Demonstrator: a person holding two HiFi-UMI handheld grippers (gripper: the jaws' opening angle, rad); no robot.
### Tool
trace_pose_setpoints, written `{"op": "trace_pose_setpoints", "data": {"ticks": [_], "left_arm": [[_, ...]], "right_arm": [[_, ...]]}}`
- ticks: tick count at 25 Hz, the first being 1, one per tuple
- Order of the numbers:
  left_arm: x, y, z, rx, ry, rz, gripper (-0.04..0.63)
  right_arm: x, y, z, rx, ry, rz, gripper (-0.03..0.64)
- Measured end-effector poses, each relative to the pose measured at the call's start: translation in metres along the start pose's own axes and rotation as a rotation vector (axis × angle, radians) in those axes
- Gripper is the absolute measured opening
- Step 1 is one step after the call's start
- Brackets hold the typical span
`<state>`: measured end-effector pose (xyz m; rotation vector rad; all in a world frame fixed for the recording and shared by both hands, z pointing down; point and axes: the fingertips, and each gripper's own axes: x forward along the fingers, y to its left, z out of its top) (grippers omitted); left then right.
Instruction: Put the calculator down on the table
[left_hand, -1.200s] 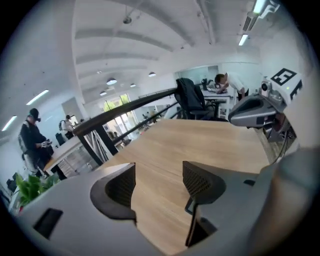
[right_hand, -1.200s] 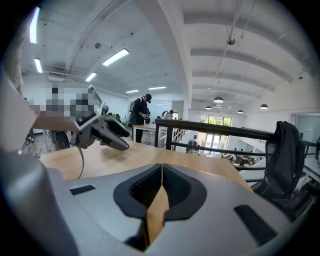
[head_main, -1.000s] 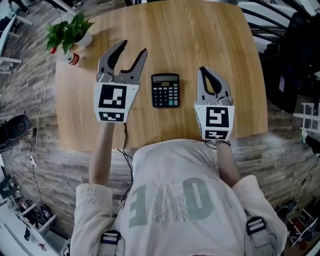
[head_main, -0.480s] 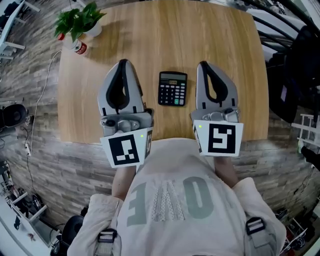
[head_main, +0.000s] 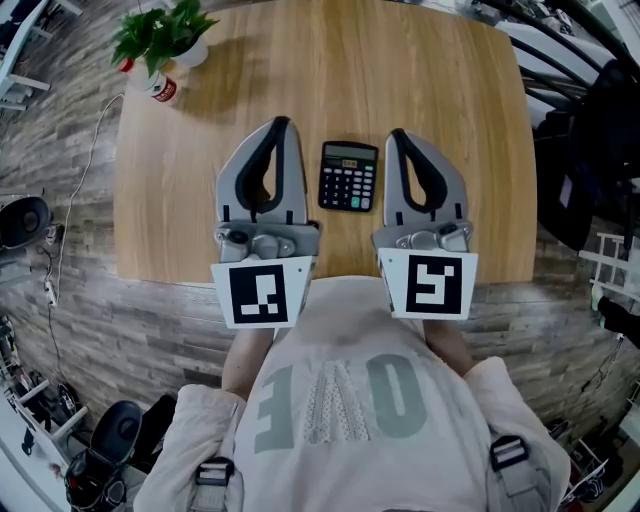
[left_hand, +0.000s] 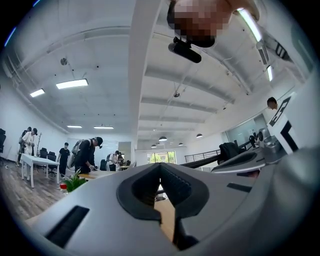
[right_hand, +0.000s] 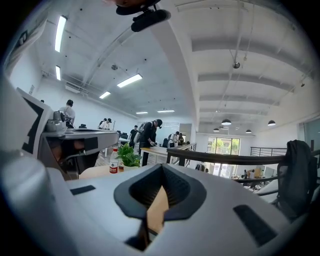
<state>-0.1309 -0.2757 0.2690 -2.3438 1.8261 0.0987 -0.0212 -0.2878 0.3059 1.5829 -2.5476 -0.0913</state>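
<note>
Head view: one calculator (head_main: 348, 176), lying flat and face up on the table (head_main: 200, 220), between my left gripper (head_main: 279, 124) and my right gripper (head_main: 397, 134), touching neither. I judge it light, rigid, smooth-cased plastic, best pinched across its long side edges, clear of keys and display. Both my jaw pairs are pressed together on nothing, and both grippers point roughly level, side by side.

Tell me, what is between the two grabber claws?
The calculator. In the head view it lies flat on the wooden table, between the left gripper and the right gripper, touching neither. Both grippers are shut and empty.
</note>
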Motion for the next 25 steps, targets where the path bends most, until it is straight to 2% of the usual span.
{"op": "trace_pose_setpoints", "data": {"ticks": [18, 25], "left_arm": [[-0.0009, 0.0019, -0.0076, -0.004, 0.02, 0.011, 0.009], [0.0016, -0.0017, -0.0074, 0.059, 0.023, -0.003, 0.009]], "right_arm": [[-0.002, -0.0014, -0.0024, 0.009, 0.002, 0.001, 0.018], [-0.0042, -0.0076, -0.0075, 0.011, 0.021, -0.011, 0.018]]}}
